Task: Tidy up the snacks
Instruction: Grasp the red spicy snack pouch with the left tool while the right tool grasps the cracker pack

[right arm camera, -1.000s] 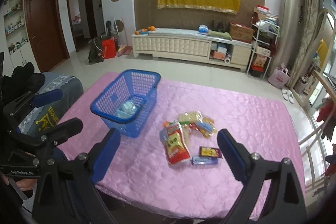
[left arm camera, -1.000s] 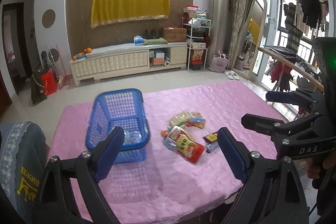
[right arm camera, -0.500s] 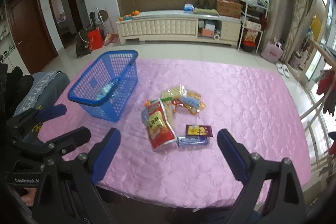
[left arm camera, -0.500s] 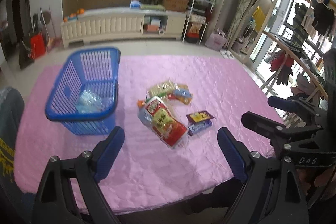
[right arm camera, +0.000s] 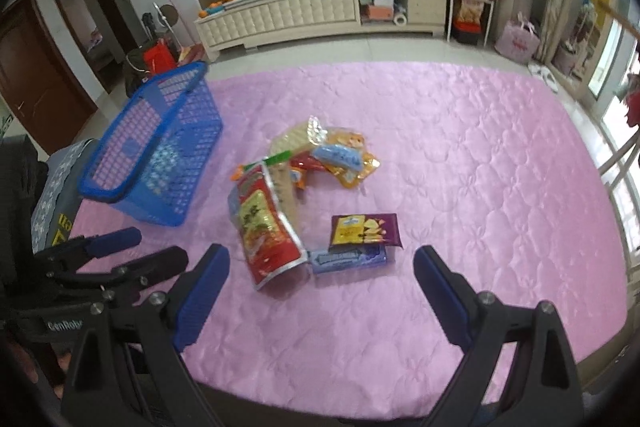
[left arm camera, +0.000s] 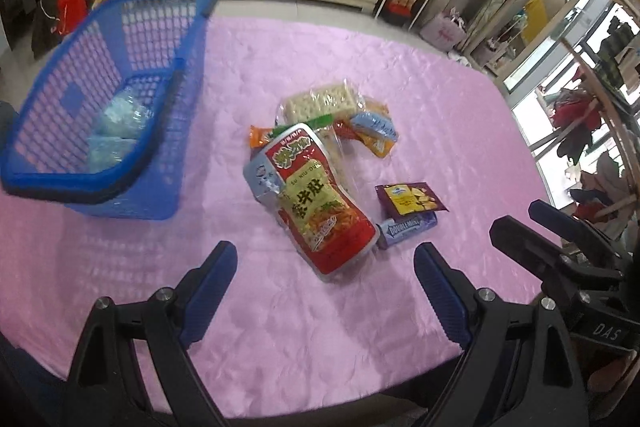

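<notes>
A pile of snacks lies mid-table on the pink cloth. A big red pouch (left arm camera: 316, 201) (right arm camera: 264, 231) is nearest me. A purple packet (left arm camera: 410, 199) (right arm camera: 366, 230) and a blue gum pack (left arm camera: 406, 228) (right arm camera: 348, 259) lie right of it. A cracker pack (left arm camera: 320, 103) (right arm camera: 292, 141) and small orange and blue packets (left arm camera: 374, 131) (right arm camera: 344, 159) lie behind. A blue basket (left arm camera: 100, 99) (right arm camera: 156, 143) at left holds a pale blue bag (left arm camera: 116, 131). My left gripper (left arm camera: 324, 271) and right gripper (right arm camera: 320, 273) are open and empty, above the table's near side.
The pink table (left arm camera: 420, 79) (right arm camera: 480, 155) ends close below both grippers. A grey chair back (right arm camera: 60, 183) stands at the table's left. A white TV cabinet (right arm camera: 312, 11) lines the far wall. A clothes rack (left arm camera: 592, 107) stands at right.
Both grippers have moved forward and tilted down over the table; the snacks and basket look larger and closer. Nothing on the table has moved. Both stay open.
</notes>
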`<action>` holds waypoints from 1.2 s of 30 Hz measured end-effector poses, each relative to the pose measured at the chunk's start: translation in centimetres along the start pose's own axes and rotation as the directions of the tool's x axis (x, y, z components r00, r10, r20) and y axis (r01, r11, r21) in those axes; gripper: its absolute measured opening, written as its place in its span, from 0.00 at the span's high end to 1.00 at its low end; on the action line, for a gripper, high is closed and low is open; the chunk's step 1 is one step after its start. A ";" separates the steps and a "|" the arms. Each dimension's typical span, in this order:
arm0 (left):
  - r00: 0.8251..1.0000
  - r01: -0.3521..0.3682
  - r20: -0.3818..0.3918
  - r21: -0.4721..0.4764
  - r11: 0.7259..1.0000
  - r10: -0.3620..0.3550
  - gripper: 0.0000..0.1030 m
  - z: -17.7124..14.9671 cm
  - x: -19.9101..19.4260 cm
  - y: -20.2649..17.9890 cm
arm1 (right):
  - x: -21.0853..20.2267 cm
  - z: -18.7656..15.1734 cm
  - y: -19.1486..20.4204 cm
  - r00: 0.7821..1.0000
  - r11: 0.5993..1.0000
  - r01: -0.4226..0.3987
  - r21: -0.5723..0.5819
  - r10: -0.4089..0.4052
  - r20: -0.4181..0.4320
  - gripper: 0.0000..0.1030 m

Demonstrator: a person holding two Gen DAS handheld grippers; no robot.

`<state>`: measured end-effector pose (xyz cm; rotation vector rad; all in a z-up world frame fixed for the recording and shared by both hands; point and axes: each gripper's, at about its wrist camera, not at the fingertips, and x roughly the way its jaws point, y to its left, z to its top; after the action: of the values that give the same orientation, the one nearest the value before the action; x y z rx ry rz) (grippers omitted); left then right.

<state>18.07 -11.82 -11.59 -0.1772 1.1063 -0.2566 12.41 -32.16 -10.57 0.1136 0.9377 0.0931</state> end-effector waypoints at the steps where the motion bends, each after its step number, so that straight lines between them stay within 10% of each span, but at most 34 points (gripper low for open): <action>1: 1.000 -0.002 -0.015 -0.008 1.000 0.002 0.14 0.3 0.7 0.0 | 0.7 0.3 -0.4 1.000 1.000 -0.006 0.012 0.006 -0.009 0.07; 14: 0.995 -0.007 -0.101 -0.156 0.988 -0.009 0.14 3.5 9.1 3.0 | 8.2 2.7 -3.3 0.995 0.995 -0.040 0.086 0.048 -0.092 0.07; 30: 0.991 -0.067 -0.122 -0.110 0.992 0.053 0.14 2.8 13.0 3.2 | 10.8 1.5 -4.3 0.991 0.997 -0.031 0.064 0.039 -0.125 0.07; 36: 0.987 -0.053 -0.156 -0.048 0.997 0.045 0.45 2.3 13.0 0.8 | 11.3 1.1 -5.1 0.987 0.994 -0.054 0.100 0.068 -0.149 0.07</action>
<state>25.78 -14.77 -21.94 -0.1781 1.2703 -0.2000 20.09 -35.79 -19.67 0.2266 1.0915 0.1148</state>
